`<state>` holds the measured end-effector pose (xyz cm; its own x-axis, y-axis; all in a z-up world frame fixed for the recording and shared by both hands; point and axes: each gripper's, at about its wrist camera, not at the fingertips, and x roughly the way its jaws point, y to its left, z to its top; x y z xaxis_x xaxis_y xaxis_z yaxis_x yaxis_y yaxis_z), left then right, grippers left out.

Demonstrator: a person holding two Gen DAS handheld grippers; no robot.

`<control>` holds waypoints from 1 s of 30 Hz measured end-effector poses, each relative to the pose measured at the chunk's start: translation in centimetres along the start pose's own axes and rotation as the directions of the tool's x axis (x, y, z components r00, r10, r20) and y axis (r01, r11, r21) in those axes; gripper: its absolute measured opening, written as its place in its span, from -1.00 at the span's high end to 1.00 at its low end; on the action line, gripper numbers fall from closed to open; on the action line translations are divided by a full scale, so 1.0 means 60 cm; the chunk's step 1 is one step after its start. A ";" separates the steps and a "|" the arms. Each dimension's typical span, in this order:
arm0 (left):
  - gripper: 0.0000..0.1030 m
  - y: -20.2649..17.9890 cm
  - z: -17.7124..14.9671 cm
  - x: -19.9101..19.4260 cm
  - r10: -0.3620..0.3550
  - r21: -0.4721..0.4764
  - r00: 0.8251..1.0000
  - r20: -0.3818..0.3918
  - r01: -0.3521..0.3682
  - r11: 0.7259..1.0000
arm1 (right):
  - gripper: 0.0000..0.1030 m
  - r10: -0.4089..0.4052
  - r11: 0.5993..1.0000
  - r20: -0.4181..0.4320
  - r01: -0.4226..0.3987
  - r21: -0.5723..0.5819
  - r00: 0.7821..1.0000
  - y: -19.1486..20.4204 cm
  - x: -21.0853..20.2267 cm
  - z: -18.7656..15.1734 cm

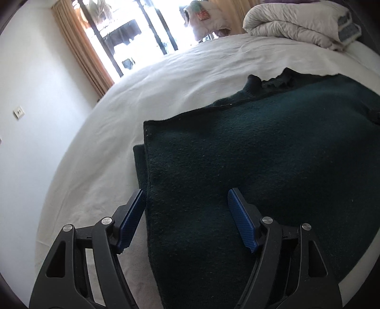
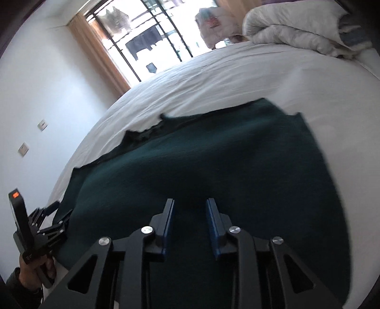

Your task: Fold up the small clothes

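A dark green knitted garment (image 1: 249, 152) lies spread on the white bed sheet (image 1: 133, 102), with a folded layer along its left edge. My left gripper (image 1: 187, 197) is open just above that left edge, one finger over the sheet and one over the cloth. In the right wrist view the same garment (image 2: 213, 161) fills the middle. My right gripper (image 2: 190, 204) is part open and empty, low over the near part of the cloth. The left gripper also shows in the right wrist view (image 2: 51, 209), at the garment's left edge, held by a hand.
A rolled white duvet (image 1: 294, 21) lies at the far right of the bed. A window with tan curtains (image 1: 80, 47) and a white wall with switches (image 1: 19, 111) stand to the left. The bed sheet (image 2: 213, 78) stretches beyond the garment.
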<state>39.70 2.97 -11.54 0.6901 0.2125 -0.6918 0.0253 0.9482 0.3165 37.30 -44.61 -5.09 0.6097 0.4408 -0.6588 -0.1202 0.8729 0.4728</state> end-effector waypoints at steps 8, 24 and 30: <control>-0.43 0.004 -0.005 0.007 -0.012 -0.023 1.000 0.001 0.012 1.000 | 0.69 -0.187 0.956 0.138 0.148 0.252 0.973 -0.102 -0.104 -0.011; -0.45 0.019 -0.006 0.013 -0.063 -0.073 0.998 -0.003 0.062 0.995 | 0.07 0.158 0.987 -0.036 -0.158 0.005 0.987 0.104 0.002 -0.061; -0.59 0.047 -0.007 0.018 -0.127 -0.171 0.992 -0.011 0.123 0.977 | 0.69 0.216 0.942 0.132 -0.242 0.232 0.967 -0.017 -0.025 -0.077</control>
<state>40.23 5.94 -11.66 0.6735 0.0930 -0.7333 -0.0143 0.9935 0.1129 32.86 -45.18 -7.26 0.6669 0.5877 -0.4581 -0.0792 0.6672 0.7406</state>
